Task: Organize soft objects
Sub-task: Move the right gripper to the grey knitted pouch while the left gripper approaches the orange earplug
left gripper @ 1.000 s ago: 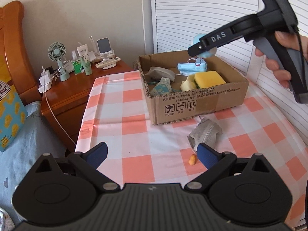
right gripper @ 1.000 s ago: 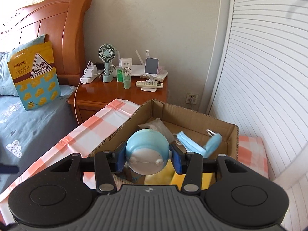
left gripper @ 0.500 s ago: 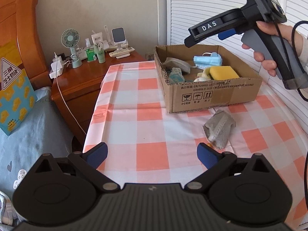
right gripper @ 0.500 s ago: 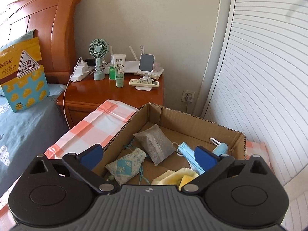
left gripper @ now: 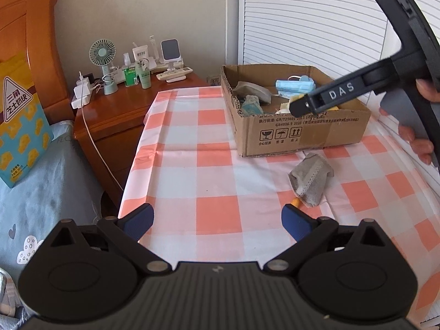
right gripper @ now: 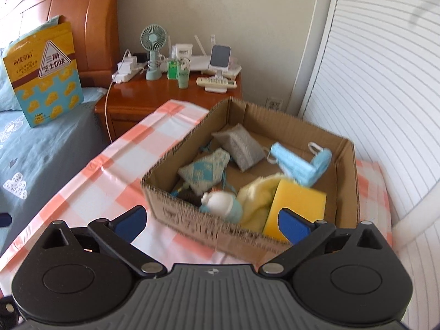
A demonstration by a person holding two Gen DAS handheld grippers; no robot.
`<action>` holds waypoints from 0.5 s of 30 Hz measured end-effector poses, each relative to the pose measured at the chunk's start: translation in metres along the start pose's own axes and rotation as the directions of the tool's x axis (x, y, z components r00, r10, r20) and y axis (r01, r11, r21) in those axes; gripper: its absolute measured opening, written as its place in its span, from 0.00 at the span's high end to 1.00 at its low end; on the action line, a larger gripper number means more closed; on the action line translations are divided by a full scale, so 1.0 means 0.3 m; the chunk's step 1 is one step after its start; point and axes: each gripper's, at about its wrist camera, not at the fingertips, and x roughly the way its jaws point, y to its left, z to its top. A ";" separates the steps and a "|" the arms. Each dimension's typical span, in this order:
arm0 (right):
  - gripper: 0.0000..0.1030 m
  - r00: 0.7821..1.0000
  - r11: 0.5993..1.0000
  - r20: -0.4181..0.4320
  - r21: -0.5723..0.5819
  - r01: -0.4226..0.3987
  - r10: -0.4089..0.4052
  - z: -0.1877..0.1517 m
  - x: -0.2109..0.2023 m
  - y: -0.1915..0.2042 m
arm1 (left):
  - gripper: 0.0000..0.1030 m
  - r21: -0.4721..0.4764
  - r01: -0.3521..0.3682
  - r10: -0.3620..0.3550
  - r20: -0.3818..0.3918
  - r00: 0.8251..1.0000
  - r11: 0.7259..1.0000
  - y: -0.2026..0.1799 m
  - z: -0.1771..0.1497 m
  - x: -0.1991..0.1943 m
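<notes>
Grey pouch (left gripper: 310,180): lies on the checked cloth just in front of the cardboard box (left gripper: 299,134).
Left gripper (left gripper: 217,220): spread, empty.
Right gripper (right gripper: 211,224): spread, empty.
Advice: straddle the pouch's middle, squeeze gently.

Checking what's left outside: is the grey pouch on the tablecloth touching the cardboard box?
Apart. The left wrist view shows checked cloth between the grey pouch and the cardboard box.
</notes>
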 end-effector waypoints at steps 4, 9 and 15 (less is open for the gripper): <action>0.00 0.997 0.996 -0.075 0.084 0.007 0.000 -0.052 0.051 -0.002 | 0.04 -0.014 -0.007 0.007 -0.002 1.000 1.000 0.014 -0.004 -0.002; 0.00 0.988 0.986 -0.151 0.162 0.026 -0.001 -0.107 0.142 0.013 | 0.04 -0.025 -0.019 0.019 -0.005 1.000 1.000 0.025 -0.011 -0.004; 0.00 0.982 0.979 -0.186 0.195 0.059 -0.022 -0.146 0.229 0.033 | 0.04 -0.025 -0.026 0.026 -0.020 0.999 0.999 0.023 -0.019 0.001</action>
